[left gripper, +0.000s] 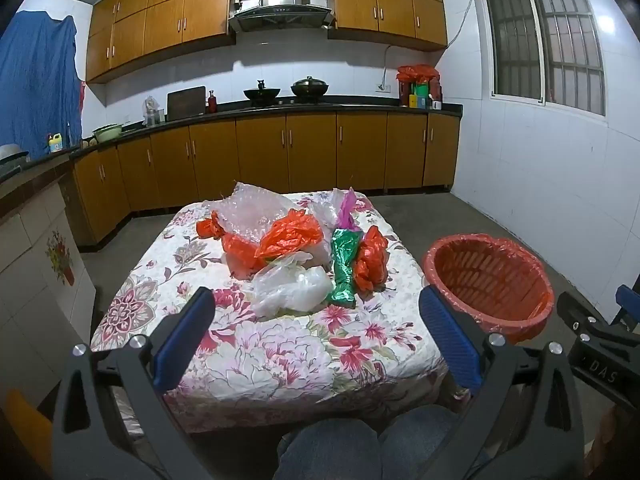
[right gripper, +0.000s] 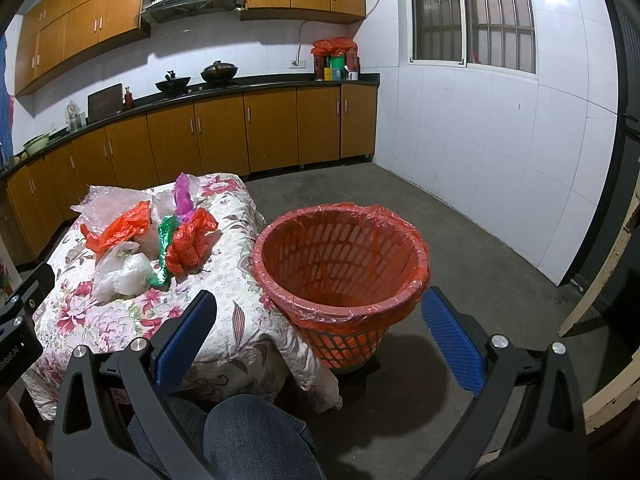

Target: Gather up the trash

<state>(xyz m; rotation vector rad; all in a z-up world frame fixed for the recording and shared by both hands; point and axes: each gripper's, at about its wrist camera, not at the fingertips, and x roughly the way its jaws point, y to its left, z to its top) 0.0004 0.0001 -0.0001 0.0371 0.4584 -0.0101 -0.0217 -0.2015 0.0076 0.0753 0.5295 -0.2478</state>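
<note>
Left wrist view shows the left gripper (left gripper: pixel 316 344) and right gripper (right gripper: pixel 320 344) both spread wide and empty, trash pile (left gripper: pixel 296 256) at twelve o'clock, lined basket (left gripper: pixel 490 280) at two, ready for drops.

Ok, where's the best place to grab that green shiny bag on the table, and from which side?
Grip the green foil bag at its pinched lower neck just above the flared near end, coming from above with the left gripper. It lies lengthwise toward you, narrowest there, and clear of the red bag beside it.
</note>
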